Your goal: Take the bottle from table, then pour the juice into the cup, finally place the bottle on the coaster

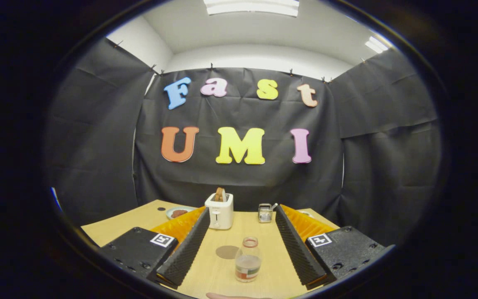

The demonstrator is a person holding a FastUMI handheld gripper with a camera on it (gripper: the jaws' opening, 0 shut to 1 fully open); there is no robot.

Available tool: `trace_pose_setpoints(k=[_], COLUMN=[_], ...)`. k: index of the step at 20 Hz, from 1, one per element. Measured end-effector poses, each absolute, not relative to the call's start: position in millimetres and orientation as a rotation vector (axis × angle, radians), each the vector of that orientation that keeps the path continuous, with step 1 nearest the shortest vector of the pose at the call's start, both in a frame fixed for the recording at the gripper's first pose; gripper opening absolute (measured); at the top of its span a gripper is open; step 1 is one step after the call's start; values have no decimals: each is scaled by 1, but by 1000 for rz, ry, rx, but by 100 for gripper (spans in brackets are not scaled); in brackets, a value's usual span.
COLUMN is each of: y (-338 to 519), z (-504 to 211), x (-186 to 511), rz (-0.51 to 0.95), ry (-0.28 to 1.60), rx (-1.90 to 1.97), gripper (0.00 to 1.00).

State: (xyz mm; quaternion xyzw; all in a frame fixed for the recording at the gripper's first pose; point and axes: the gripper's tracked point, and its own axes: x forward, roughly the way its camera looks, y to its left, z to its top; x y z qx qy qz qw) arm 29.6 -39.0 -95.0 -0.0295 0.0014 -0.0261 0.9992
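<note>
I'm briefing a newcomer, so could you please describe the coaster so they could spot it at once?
Start at the white toaster at the table's far edge. Nearer, between the open gripper's fingers, stands a glass bottle. The coaster lies just beside it: a flat brown disc, the only thing there with no height.

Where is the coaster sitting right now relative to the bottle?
In the gripper view the coaster lies flat on the table between the open jaws, just left of and slightly behind the bottle, with the toaster farther back.

toaster (219, 216), plate (171, 211), small wire rack (265, 212)
</note>
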Motion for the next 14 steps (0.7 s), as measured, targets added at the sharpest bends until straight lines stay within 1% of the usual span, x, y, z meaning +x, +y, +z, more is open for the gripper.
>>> trace_pose_setpoints(k=[14], y=[-58], z=[-194], x=[54], rz=[-42], ry=[56], rx=[-37], gripper=[100])
